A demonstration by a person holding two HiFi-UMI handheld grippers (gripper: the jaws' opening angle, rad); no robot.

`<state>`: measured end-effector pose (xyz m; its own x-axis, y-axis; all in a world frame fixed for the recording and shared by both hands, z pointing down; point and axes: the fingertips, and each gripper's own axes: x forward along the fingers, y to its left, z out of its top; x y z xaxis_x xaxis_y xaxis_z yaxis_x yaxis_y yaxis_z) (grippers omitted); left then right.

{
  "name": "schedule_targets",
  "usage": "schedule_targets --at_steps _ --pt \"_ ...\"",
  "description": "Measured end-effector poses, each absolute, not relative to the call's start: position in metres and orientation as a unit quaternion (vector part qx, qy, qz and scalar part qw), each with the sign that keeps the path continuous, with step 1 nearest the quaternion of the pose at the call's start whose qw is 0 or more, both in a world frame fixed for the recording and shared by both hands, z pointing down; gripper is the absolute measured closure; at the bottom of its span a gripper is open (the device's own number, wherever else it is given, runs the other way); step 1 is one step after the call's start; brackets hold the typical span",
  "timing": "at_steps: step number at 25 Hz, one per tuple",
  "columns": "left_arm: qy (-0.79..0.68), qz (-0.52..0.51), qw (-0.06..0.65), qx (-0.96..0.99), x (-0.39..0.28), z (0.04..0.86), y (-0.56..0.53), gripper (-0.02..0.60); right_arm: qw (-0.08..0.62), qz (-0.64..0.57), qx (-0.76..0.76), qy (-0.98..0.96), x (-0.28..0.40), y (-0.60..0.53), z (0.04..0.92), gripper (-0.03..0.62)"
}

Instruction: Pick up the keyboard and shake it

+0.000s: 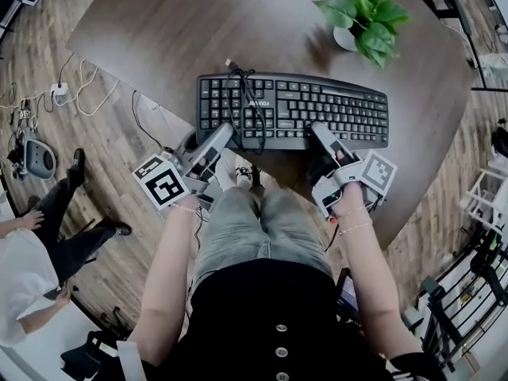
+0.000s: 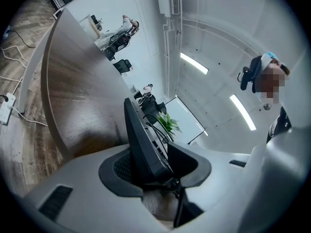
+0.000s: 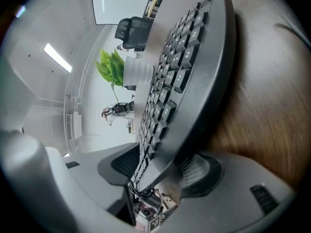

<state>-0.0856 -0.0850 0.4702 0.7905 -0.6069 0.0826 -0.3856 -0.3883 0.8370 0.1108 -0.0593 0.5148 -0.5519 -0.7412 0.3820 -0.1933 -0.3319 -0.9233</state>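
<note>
A black keyboard (image 1: pixel 294 109) lies flat near the front edge of the dark wooden table (image 1: pixel 151 30), its cable (image 1: pixel 248 94) looped over the keys. My left gripper (image 1: pixel 225 136) straddles the keyboard's front edge left of the middle. In the left gripper view the keyboard (image 2: pixel 143 140) stands edge-on between the jaws of the left gripper (image 2: pixel 155 171), with a gap on the key side. My right gripper (image 1: pixel 321 131) straddles the same edge further right. In the right gripper view the keyboard (image 3: pixel 194 72) sits between the wide-open jaws of the right gripper (image 3: pixel 160 166), clear of the pads.
A potted green plant (image 1: pixel 363 14) stands on the table behind the keyboard's right end. Cables and a power strip (image 1: pixel 59 90) lie on the wooden floor at left, where another person (image 1: pixel 48 236) sits. Shelving (image 1: pixel 484 205) stands at right.
</note>
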Motion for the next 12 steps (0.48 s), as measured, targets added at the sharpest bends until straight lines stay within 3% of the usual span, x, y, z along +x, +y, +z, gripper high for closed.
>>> schedule_targets --at_steps 12 --pt "-0.316 -0.078 0.495 0.805 -0.082 0.492 -0.084 0.42 0.195 -0.727 -0.4 0.523 0.084 -0.039 0.511 0.358"
